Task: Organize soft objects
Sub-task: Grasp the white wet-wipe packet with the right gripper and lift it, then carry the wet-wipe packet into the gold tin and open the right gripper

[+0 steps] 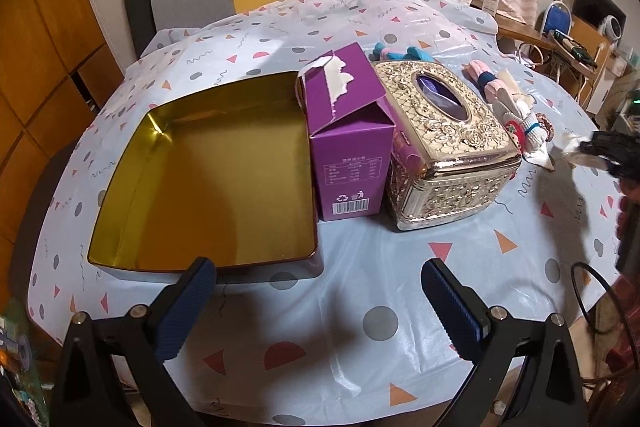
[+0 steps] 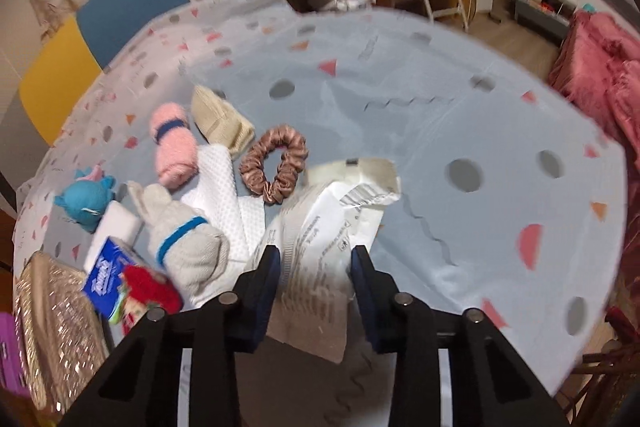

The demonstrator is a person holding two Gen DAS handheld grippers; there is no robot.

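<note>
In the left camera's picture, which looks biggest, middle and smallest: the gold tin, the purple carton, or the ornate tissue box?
1. gold tin, clearly largest.
2 and 3. ornate tissue box and purple carton look alike in size; I won't rank them.

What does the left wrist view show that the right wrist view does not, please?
Only the left wrist view shows the gold tin, with nothing in it, and the open left gripper.

Only the right wrist view shows the brown scrunchie, the blue plush toy clearly, and the right gripper around a white plastic packet.

Both show the gold tissue box, the purple carton, the pink roll and the patterned tablecloth.
</note>
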